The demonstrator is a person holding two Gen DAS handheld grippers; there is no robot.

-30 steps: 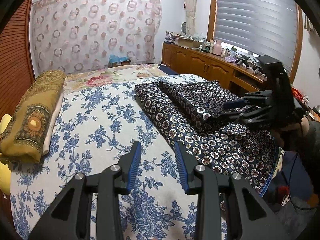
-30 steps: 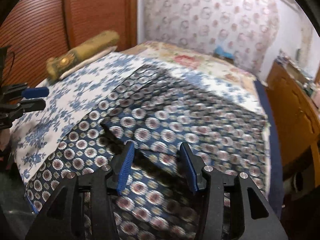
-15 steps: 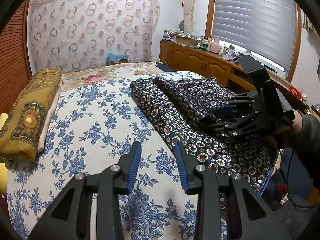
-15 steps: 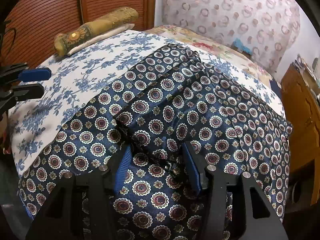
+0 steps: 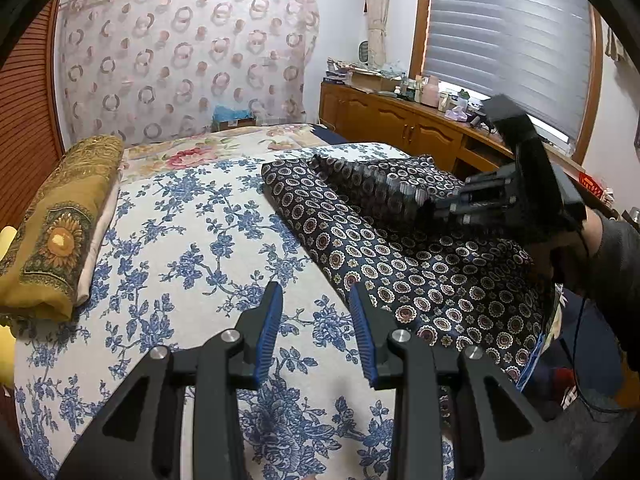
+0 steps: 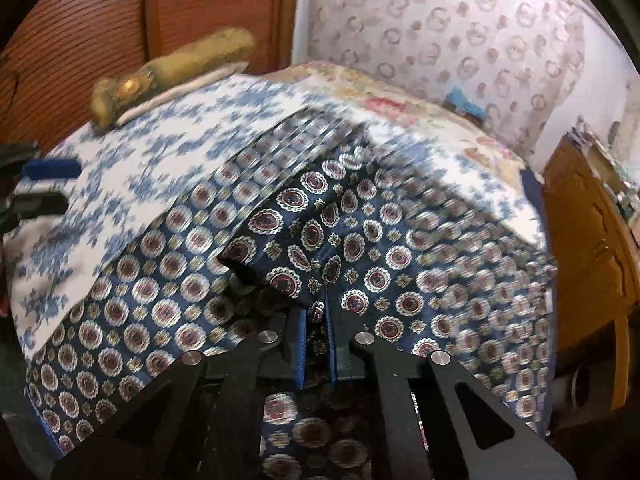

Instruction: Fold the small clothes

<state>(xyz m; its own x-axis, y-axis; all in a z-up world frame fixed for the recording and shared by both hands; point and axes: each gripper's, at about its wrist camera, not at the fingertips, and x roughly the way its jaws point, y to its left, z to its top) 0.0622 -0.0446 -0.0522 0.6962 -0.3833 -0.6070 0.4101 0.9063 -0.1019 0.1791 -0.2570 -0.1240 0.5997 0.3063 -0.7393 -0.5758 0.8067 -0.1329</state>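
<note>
My right gripper [image 6: 316, 332] pinches the navy patterned cloth's [image 6: 320, 232] folded edge at six o'clock, my left gripper [image 5: 316, 320] gaping above the bedsheet [image 5: 192, 248].

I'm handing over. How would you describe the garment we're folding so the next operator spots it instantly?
On the bed, look to its window-side half. The garment is the dark navy cloth with round medallions, pinched by the right gripper. The sheet is white with blue flowers; the far roll is mustard yellow.
</note>
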